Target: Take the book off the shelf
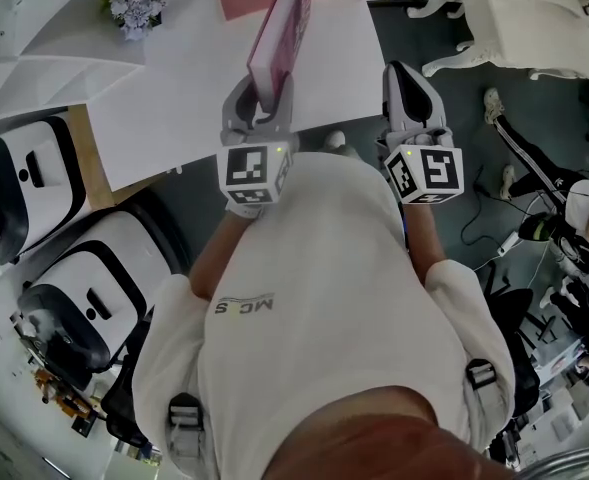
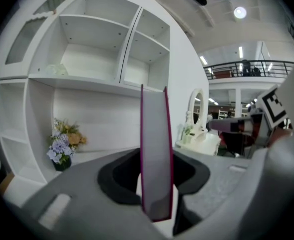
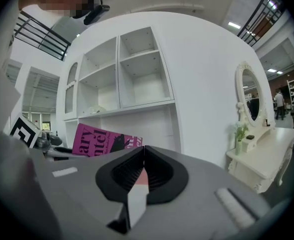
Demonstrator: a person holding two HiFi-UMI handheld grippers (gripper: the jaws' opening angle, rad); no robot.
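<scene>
A thin book with a pink cover [image 1: 279, 28] stands on edge between the jaws of my left gripper [image 1: 259, 108], which is shut on its lower end. In the left gripper view the book [image 2: 155, 154] rises upright from the gripper [image 2: 154, 184], in front of the white shelf unit [image 2: 87, 84] and clear of it. My right gripper [image 1: 406, 88] hangs beside the left one at about the same height, shut, with nothing held. The right gripper view shows its jaws [image 3: 143, 169] meeting and the book's pink cover [image 3: 99, 140] off to the left.
A small pot of flowers [image 1: 134, 3] stands on the white shelf ledge [image 1: 174, 78]. A white dressing table with an oval mirror [image 3: 256, 149] stands to the right. White-and-black machines [image 1: 34, 198] sit at the left, and cables lie on the dark floor [image 1: 494, 208].
</scene>
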